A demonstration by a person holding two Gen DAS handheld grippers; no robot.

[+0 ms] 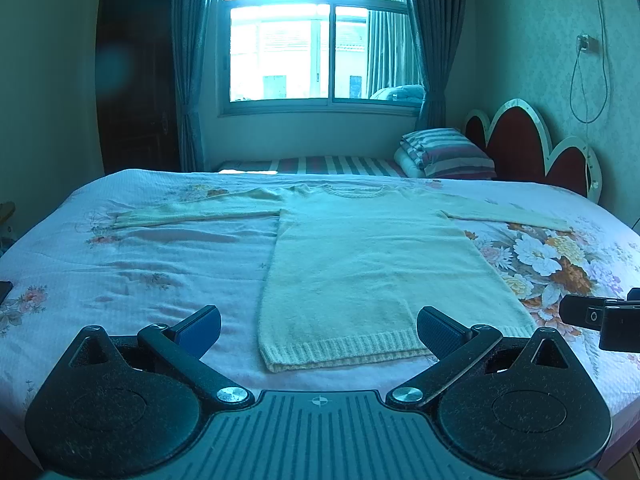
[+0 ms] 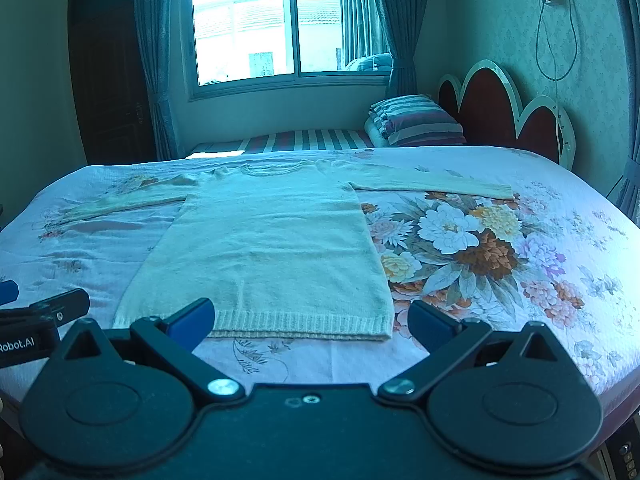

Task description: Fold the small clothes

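- Looking at a cream knit sweater spread flat on the floral bedspread, both sleeves stretched out sideways, collar toward the window and ribbed hem closest to the cameras. Nothing folded yet, as far as I can tell.
- Left gripper hovers just short of the hem with its fingers spread wide, holding nothing. Right gripper is the same deal: wide open, empty, parked near the hem's right corner.
- Biggest risk, I reckon: the knit is thick and soft, so pinching at the hem could catch only the top layer and the back would stay behind, leaving a lopsided fold.
- The bedspread is already a bit wrinkled on the left side, so going in too low could snag the sheet along with the sweater.
- Those long sleeves could drag or twist if the body gets lifted before they're tucked in.
- With both grippers so close together, they could bump if they go for the same corner.
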